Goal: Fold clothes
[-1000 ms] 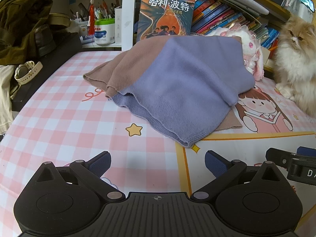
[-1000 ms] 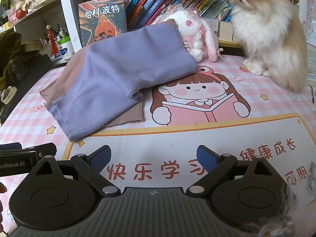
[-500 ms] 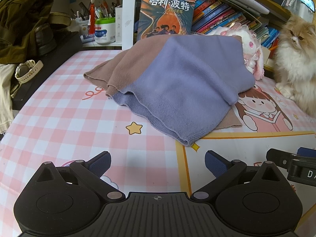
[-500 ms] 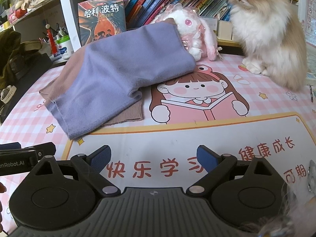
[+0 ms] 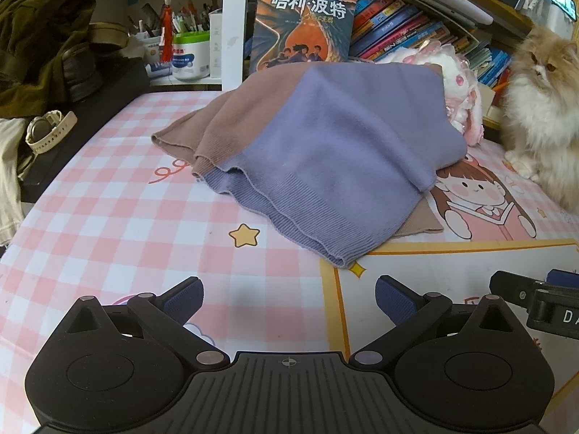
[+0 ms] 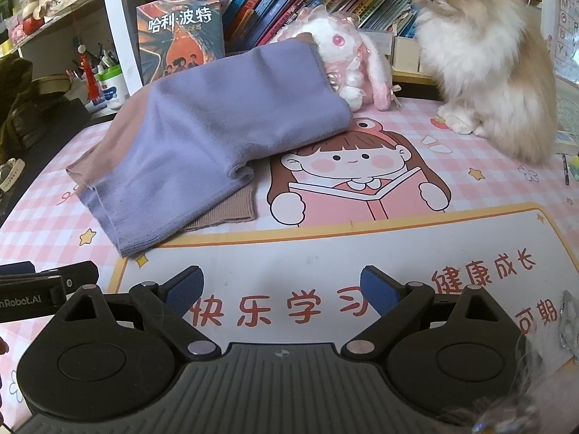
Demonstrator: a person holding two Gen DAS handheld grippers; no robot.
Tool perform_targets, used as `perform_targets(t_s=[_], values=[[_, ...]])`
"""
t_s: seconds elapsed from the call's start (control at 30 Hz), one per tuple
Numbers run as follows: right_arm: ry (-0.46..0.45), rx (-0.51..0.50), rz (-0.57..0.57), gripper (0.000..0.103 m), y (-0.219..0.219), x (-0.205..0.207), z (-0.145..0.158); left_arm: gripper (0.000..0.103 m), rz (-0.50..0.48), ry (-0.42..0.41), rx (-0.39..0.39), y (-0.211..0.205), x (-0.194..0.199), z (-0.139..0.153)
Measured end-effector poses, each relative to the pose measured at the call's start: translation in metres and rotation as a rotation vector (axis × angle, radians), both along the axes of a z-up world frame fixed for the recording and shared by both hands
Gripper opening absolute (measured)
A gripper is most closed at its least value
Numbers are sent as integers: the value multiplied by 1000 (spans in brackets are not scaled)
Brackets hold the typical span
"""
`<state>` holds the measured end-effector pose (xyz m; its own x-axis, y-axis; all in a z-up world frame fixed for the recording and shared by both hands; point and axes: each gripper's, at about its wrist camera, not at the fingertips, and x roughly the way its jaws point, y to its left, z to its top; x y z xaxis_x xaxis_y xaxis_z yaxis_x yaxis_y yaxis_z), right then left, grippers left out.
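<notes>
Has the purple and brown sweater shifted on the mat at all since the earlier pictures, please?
No. In the left wrist view the sweater has its ribbed corner beside the same yellow star as before, and its far end still covers the plush rabbit.

The upright book behind the sweater reads "哈利·波特" on its cover. On the surface mat, in front of the sweater, red characters read "快乐学习" and "健康成长". The left tool bears "nRobot.AI"; the right tool shows "DA".
</notes>
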<state>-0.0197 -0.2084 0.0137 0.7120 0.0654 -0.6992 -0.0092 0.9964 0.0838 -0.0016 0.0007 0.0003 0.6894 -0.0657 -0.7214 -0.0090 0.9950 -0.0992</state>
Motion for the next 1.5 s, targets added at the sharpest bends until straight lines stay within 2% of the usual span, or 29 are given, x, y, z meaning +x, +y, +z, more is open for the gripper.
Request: perform_targets(t_s=[1.17, 1.5], values=[[20, -2, 6, 94, 1, 7, -4, 102, 3, 34, -5, 1, 5, -5], [27, 0, 8, 94, -1, 7, -5, 102, -17, 65, -51, -2, 5, -10]])
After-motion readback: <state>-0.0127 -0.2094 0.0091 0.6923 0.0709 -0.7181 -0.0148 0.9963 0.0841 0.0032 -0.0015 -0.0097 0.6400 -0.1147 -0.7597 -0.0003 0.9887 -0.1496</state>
